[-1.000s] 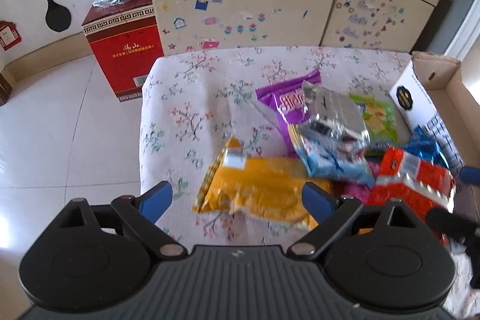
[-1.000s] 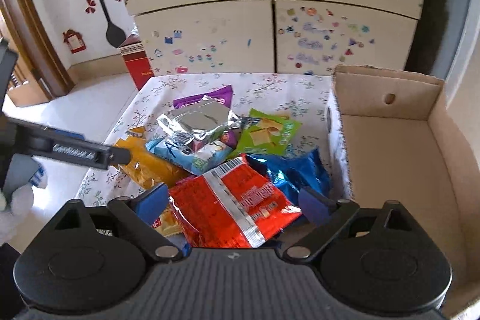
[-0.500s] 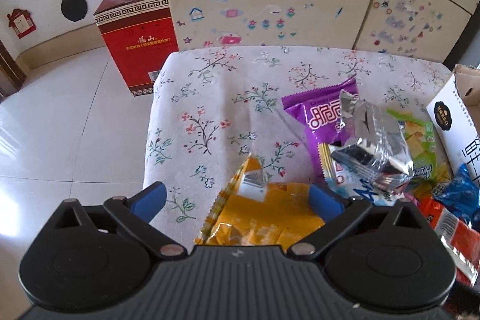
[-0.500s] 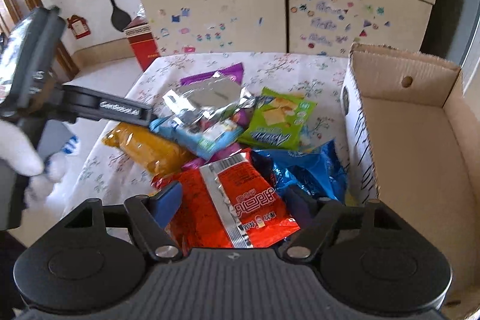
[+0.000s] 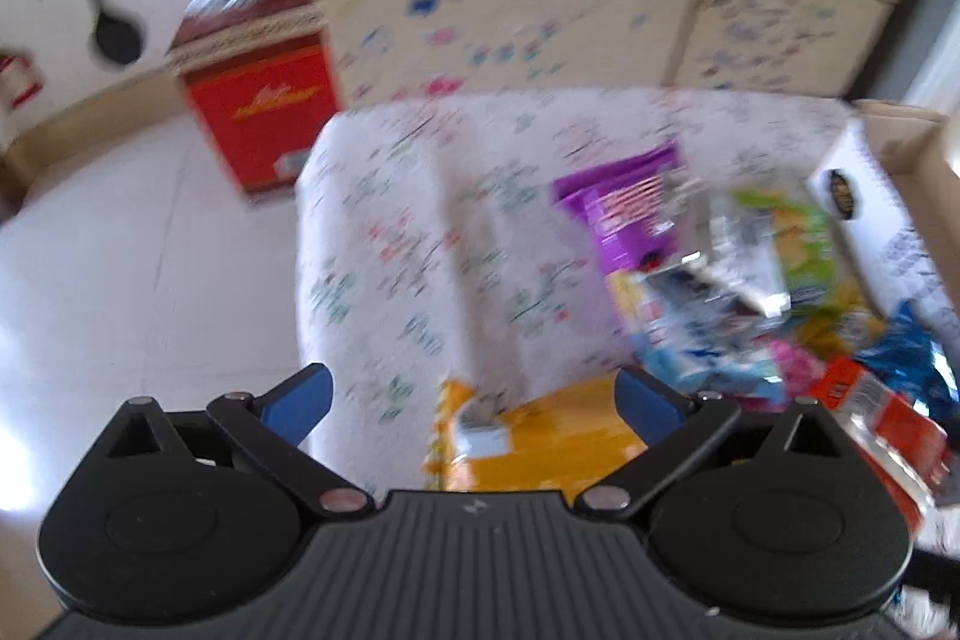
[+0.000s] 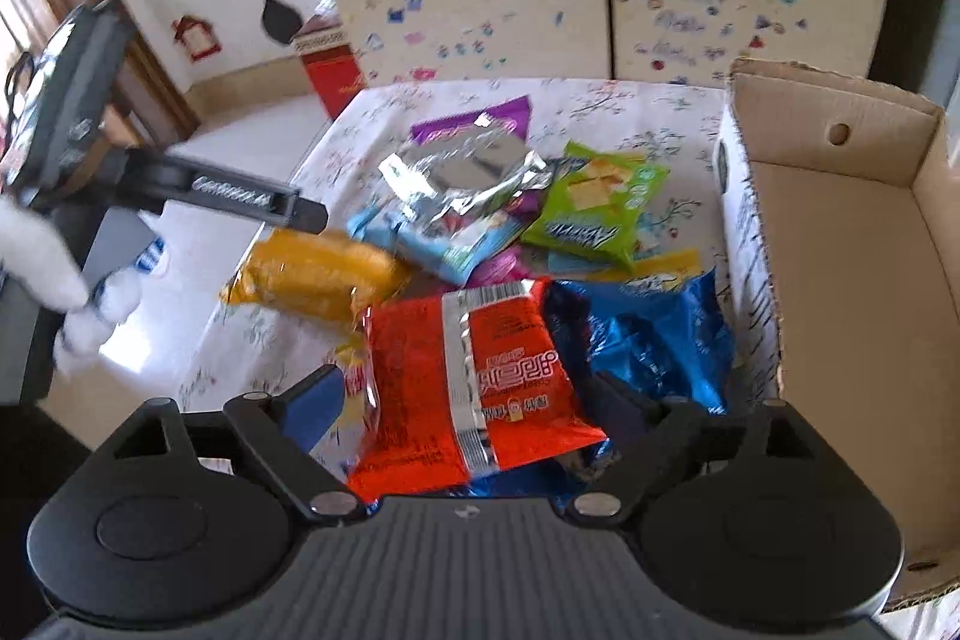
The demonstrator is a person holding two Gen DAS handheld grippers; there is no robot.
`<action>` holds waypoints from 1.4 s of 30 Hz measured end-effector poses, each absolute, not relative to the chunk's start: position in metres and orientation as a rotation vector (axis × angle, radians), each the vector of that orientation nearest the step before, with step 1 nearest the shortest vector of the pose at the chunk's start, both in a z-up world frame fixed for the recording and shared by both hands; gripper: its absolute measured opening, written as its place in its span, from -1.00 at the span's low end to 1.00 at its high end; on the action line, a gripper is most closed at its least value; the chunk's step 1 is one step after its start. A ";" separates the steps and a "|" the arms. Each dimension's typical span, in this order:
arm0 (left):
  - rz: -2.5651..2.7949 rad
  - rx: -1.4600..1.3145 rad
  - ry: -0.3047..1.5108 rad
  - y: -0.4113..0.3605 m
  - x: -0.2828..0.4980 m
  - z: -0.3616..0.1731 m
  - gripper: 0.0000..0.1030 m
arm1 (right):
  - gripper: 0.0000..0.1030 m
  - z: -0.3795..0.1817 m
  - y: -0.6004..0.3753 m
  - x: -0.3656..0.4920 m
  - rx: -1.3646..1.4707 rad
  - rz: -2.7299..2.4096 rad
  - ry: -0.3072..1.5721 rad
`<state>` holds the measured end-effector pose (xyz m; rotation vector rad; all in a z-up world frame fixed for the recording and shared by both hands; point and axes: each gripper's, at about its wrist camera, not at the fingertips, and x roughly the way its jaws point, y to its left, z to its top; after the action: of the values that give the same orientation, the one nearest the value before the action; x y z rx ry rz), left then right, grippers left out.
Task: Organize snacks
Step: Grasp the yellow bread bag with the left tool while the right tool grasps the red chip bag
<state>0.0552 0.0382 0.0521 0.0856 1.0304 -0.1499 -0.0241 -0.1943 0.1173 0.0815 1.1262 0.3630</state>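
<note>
Right wrist view: cardboard box (image 6: 852,244) empty, snack packets heaped on table (image 6: 600,106); right gripper (image 6: 462,400) fingers opening around red packet (image 6: 474,370); left gripper (image 5: 474,394) fingers wide over yellow packet (image 5: 540,436), gripping nothing.

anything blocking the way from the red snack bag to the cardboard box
The blue bag lies between the red snack bag and the cardboard box, against the box's near wall. That wall must be cleared too; the box looks empty.
</note>
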 end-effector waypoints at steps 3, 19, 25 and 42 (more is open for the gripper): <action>-0.227 0.184 0.951 0.026 0.049 0.055 0.94 | 0.80 0.117 -0.194 -0.022 0.099 0.359 1.120; -0.575 0.551 0.953 0.010 0.003 0.018 0.90 | 0.86 0.112 -0.186 -0.014 0.103 0.366 1.130; -0.589 0.519 0.910 0.016 0.000 0.033 0.90 | 0.92 0.107 -0.177 -0.014 0.056 0.366 1.145; -0.592 0.549 0.954 -0.004 0.006 0.013 0.37 | 0.65 0.098 -0.166 -0.019 -0.088 0.352 1.162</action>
<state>0.0063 -0.0036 0.0131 0.5492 0.9542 -0.5922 -0.0188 -0.1660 0.0983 -0.0884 1.1622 0.3520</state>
